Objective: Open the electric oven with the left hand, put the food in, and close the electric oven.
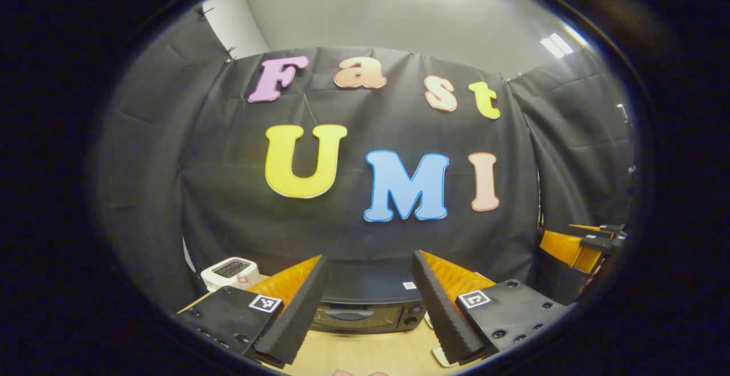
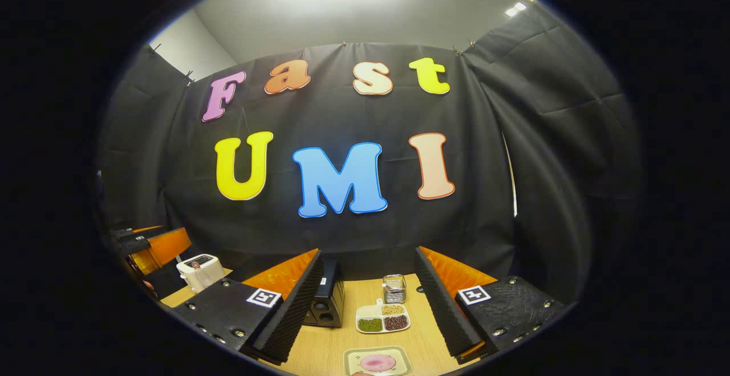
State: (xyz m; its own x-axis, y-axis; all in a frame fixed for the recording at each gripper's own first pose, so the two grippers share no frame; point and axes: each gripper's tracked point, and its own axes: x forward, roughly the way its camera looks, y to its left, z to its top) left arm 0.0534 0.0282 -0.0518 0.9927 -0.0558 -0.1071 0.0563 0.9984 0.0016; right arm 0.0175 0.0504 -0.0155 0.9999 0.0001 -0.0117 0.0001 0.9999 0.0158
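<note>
A black electric oven stands on the wooden table with its door shut, straight ahead between the fingers of my left gripper, which is open and holds nothing. In the right gripper view the oven sits at the left, partly hidden behind a finger. A pale square plate carrying a round pink slice of food lies on the table just in front of my right gripper, also open and empty. The right gripper appears at the far right of the left gripper view.
A white toaster stands left of the oven. A divided white dish with green, brown and pale beans lies mid-table, and a small clear holder stands behind it. Black cloth walls close the booth on three sides.
</note>
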